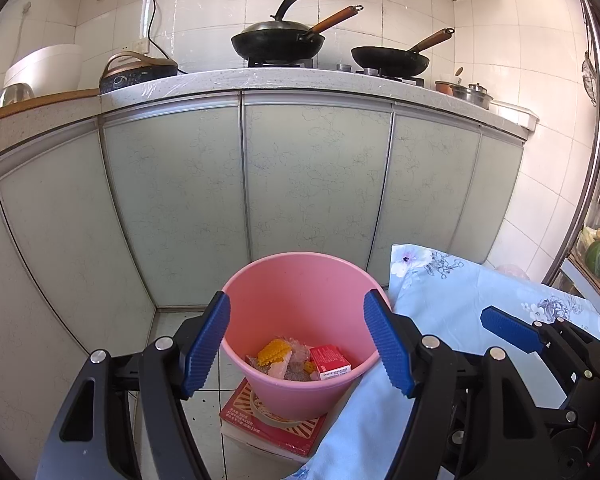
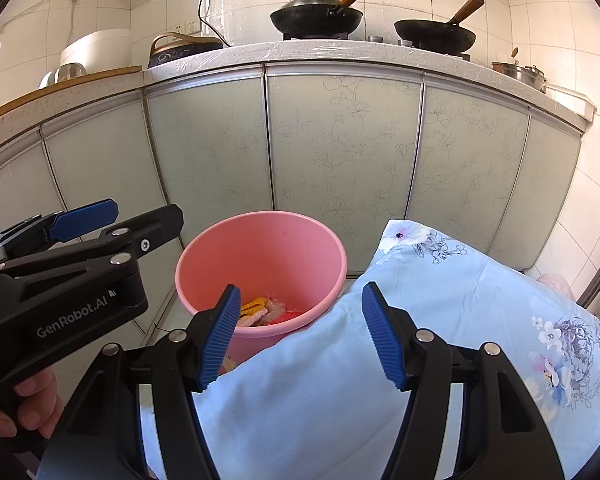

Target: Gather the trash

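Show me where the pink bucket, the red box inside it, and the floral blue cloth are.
pink bucket [image 1: 300, 280], left wrist view, inner back wall.
red box [image 1: 330, 360], left wrist view, top face.
floral blue cloth [image 2: 440, 300], right wrist view, plain middle area.

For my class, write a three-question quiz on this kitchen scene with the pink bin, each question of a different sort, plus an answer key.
1. True or false: the pink bin stands directly on the floor tiles.
2. Multiple choice: which item lies inside the bin? A) a red box B) a glass bottle C) a spoon
3. Short answer: is anything held in the left hand-held gripper or the right hand-held gripper?

Key
1. False: it rests on a red book.
2. A, beside yellow corn and other scraps.
3. No. Both stand open and empty; the right one hovers over the blue floral cloth.
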Demonstrator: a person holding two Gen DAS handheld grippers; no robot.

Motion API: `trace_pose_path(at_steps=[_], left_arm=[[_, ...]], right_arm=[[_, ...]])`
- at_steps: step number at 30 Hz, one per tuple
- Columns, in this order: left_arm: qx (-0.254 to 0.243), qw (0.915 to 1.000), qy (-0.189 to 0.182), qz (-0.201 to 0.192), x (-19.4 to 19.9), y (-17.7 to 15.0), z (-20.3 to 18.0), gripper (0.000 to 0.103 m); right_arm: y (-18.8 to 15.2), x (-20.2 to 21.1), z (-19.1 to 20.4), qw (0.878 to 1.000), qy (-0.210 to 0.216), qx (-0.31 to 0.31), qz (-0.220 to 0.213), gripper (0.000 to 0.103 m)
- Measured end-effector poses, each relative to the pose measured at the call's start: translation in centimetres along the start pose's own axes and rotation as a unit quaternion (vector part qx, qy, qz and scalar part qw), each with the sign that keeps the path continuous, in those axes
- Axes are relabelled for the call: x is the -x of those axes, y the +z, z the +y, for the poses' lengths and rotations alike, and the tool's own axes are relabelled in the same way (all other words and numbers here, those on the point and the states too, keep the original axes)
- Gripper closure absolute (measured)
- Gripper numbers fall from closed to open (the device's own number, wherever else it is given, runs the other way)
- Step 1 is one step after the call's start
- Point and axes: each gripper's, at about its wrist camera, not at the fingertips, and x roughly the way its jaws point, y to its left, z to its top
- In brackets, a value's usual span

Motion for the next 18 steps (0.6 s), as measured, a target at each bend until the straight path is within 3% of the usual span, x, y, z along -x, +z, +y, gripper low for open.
trace_pose_path(at_steps=[18], left_arm=[[-0.006, 1.0000, -0.005, 0.000, -0.22, 0.21, -0.08, 0.034]], right_arm=[[-0.33, -0.08, 0.02, 1.000, -0.002, 0.009, -0.001, 0.039]])
